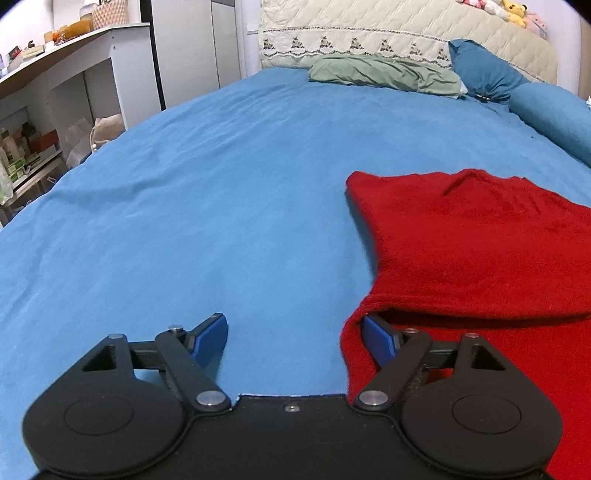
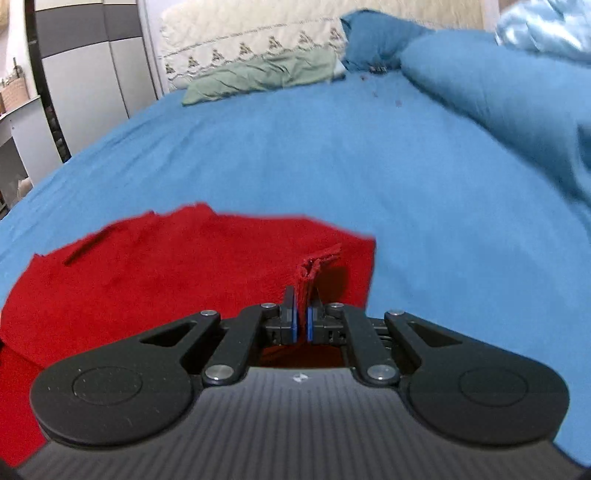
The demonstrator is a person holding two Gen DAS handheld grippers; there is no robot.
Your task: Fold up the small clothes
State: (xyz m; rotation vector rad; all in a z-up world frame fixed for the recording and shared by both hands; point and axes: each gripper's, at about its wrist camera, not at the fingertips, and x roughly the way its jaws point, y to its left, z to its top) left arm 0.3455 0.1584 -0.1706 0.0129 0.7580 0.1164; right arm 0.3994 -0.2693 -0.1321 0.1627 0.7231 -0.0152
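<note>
A small red knitted garment (image 1: pixel 476 251) lies on the blue bedsheet (image 1: pixel 221 206), partly folded over itself. In the left wrist view my left gripper (image 1: pixel 293 326) stands open and low over the sheet. Its right finger (image 1: pixel 376 339) sits at the garment's left edge, just under the lip of the folded layer, and its left finger (image 1: pixel 210 338) is over bare sheet. In the right wrist view my right gripper (image 2: pixel 302 295) is shut on a pinched-up edge of the red garment (image 2: pixel 147 280), and a tuft of cloth sticks up between the pads.
A green pillow (image 1: pixel 384 72) and blue pillows (image 1: pixel 484 70) lie at the quilted headboard (image 1: pixel 369 33). A rolled blue duvet (image 2: pixel 498 96) runs along the bed's right side. White shelving (image 1: pixel 74 74) with clutter stands left of the bed.
</note>
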